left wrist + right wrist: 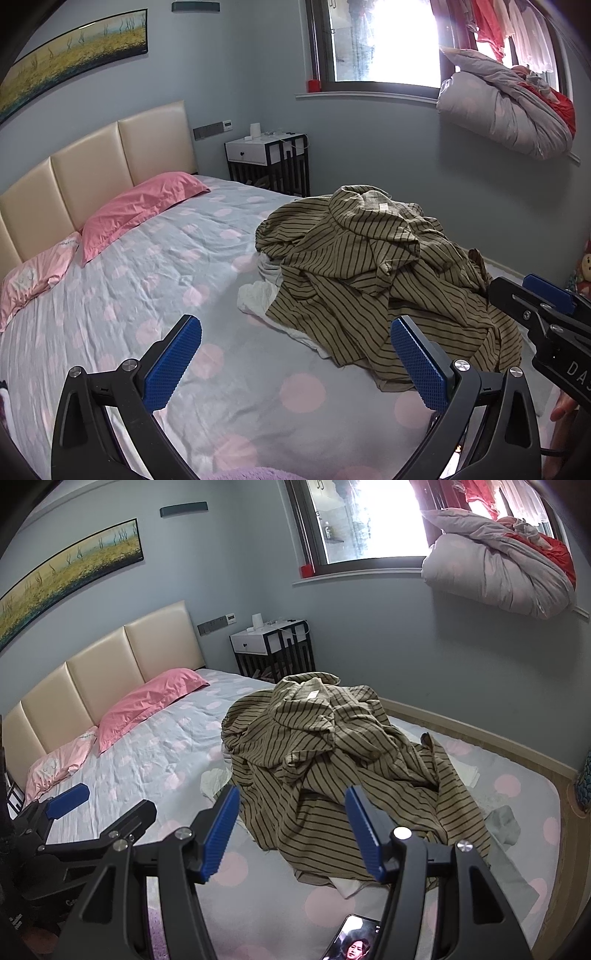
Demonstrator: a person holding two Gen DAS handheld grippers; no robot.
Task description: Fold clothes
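- A striped garment [373, 280], tan with dark lines, lies crumpled in a heap on the bed [155, 280], towards the right side and well away from the pink pillow [136, 214] at the headboard.
- Some white cloth [258, 299] pokes out from under the heap's left edge; I cannot tell what piece it is.
- The left tool [295, 365] hovers over the polka-dot sheet just short of the heap, its blue pads spread wide and holding nothing.
- The right tool [291, 830] hangs near the heap's front edge, also wide and empty.
- A phone [354, 941] with a lit screen lies on the bed on the near side of the heap, under the right tool.
- Nothing here is folded: the garment is bunched, with no flat panel showing.
- To fold it well, I would pick out a clear edge, such as the collar with its pale label at the far top of the heap, rather than pinch a random bulge.
- Each tool should take only one layer, then draw the cloth flat over the bare sheet to the left, clear of the phone.
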